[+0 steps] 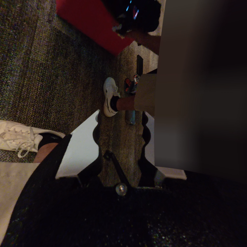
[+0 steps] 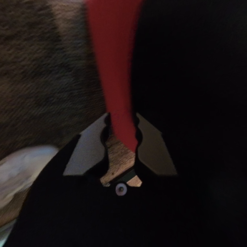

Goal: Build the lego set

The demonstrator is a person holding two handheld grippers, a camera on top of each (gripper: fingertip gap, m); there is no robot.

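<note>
My left gripper is open and empty and points down at a grey-brown carpet. Past its tips lie a flat blue-grey object, a small orange and black object and a thin black bar. A white sneaker on a person's leg stands just left of them. My right gripper is open and empty over the carpet. A red surface shows beyond its jaws. That view is blurred and dark.
A second white sneaker is at the left edge. A red block lies at the top, with a black object beside it. A pale blurred shape sits at the lower left of the right wrist view. Across from one pair of fingers to the other is roughly 60 cm.
</note>
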